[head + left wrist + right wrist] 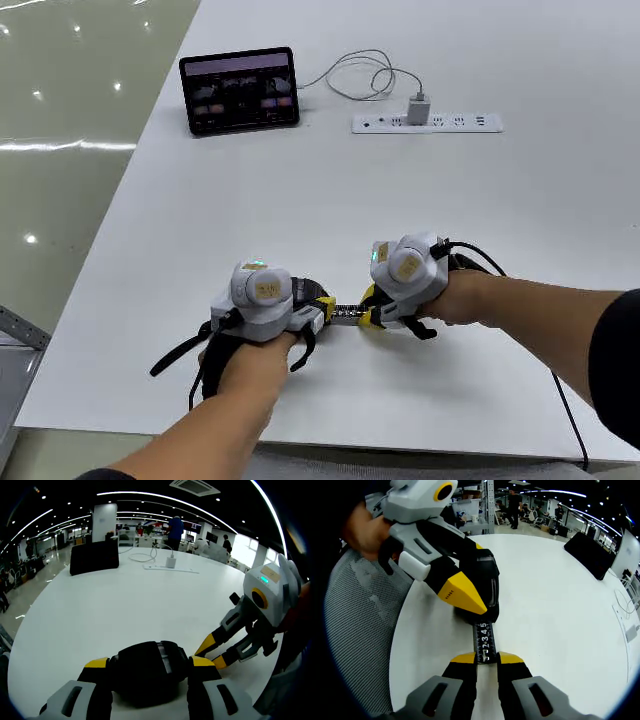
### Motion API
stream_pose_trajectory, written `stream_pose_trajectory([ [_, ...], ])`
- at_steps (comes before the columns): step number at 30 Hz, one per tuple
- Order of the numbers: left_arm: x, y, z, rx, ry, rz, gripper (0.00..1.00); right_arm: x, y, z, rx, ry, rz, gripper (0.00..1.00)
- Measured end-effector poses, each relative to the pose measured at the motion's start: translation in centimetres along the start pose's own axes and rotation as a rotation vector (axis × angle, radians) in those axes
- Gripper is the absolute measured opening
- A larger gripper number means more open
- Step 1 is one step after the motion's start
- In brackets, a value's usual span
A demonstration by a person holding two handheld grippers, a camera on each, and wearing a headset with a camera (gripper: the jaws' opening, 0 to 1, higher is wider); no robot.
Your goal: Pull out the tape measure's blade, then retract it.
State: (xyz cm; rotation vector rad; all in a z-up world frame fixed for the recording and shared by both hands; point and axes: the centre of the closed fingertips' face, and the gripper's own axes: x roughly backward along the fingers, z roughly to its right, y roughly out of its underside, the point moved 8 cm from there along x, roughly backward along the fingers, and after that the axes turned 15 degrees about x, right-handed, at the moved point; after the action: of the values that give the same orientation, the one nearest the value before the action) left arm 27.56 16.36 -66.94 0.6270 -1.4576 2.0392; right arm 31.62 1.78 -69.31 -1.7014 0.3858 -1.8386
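A black tape measure (148, 667) lies on the white table (330, 200), and my left gripper (149, 663) is shut on its case. In the head view that case (308, 305) sits under the left gripper (318, 312). A short length of blade (484, 643) with printed numbers runs from the case (485, 587) to my right gripper (485, 658), which is shut on the blade's end. In the head view the blade (346, 314) bridges the small gap to the right gripper (366, 316). The right gripper (212, 652) also shows in the left gripper view, close beside the case.
A dark tablet (240, 89) stands at the far side of the table. A white power strip (427, 123) with a plugged charger and coiled cable (362, 72) lies to its right. The table's near edge (300, 437) runs just behind my hands. A mesh chair (360, 645) is beside it.
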Motion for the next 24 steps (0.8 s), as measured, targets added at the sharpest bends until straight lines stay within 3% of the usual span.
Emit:
stream_pose_trajectory([
  [20,0.1,-0.1,-0.1,0.013,-0.001,0.004,0.56,-1.0,-0.8,0.4,0.019,0.002,0.039,0.10],
  [22,0.1,-0.1,-0.1,0.019,-0.001,0.006,0.56,-1.0,-1.1,0.4,0.089,0.027,0.021,0.10],
  [24,0.1,-0.1,-0.1,0.011,-0.001,0.005,0.56,-1.2,-1.3,0.3,0.068,0.018,0.028,0.10],
])
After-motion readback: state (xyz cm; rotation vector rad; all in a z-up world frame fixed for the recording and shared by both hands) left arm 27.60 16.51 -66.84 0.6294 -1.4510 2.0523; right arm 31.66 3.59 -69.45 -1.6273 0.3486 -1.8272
